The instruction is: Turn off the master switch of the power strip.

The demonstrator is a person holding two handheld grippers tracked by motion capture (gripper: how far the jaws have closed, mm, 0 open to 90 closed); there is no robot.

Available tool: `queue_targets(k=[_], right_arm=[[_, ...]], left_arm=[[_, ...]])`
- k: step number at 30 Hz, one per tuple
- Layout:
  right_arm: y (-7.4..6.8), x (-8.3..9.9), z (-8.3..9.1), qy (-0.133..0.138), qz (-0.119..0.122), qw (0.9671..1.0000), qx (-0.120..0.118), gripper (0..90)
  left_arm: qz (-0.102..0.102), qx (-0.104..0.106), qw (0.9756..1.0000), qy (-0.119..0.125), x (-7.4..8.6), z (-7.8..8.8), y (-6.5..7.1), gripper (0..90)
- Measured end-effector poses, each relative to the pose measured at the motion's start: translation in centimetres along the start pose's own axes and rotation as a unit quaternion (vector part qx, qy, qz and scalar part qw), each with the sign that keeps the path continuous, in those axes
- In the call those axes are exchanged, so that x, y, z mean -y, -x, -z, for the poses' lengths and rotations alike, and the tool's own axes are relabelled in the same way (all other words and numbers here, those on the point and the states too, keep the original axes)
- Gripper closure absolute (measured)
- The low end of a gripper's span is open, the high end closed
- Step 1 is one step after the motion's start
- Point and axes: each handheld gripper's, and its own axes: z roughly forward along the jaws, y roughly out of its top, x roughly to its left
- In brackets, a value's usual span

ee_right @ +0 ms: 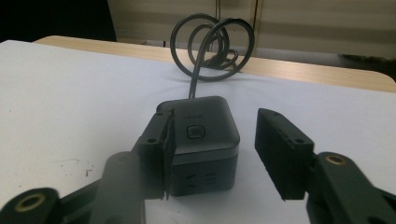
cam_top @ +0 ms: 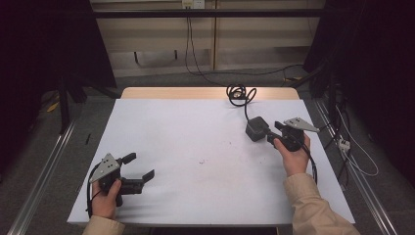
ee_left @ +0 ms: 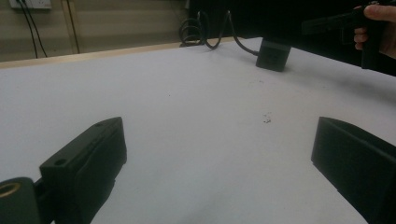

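Right tongs sit around a black cube-shaped plastic power block with rounded corners and a square button on top. One jaw lies against the block's side; the other stands just clear of the opposite side with a visible gap, so the pads do not clamp it: half-wide, block between them, resting on the white tabletop. From the high view the right tongs point toward the block from the person's right hand. A black cable runs from the block's far side and coils in loops just beyond it, near the tabletop's pale wooden far edge. Left tongs are well apart from the block, low over bare tabletop, jaws spread wide with nothing between them; left hand grips the handle. Left gripper view: block far ahead, small dark specks on the surface between.
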Motion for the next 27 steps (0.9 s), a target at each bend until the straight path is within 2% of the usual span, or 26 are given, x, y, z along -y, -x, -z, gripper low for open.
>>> queue_targets(k=[3, 16, 20, 27], right_arm=[[-0.1, 0.0, -0.2, -0.001, 0.003, 1.0000, -0.002, 54.1], [-0.3, -0.7, -0.8, -0.008, 0.010, 0.9999, -0.004, 59.1], [-0.2, -0.9, -0.9, -0.008, 0.009, 0.9999, -0.001, 61.2], [0.1, -0.7, -1.3, -0.015, -0.001, 0.9999, -0.007, 70.4]], left_arm=[[0.000, 0.000, 1.0000, 0.001, 0.0, 0.0, 0.0, 2.9], [0.001, 0.000, 1.0000, 0.000, 0.0, 0.0, 0.0, 2.9], [0.001, 0.001, 1.0000, -0.002, 0.0, 0.0, 0.0, 2.9], [0.001, 0.001, 1.0000, -0.001, 0.0, 0.0, 0.0, 2.9]])
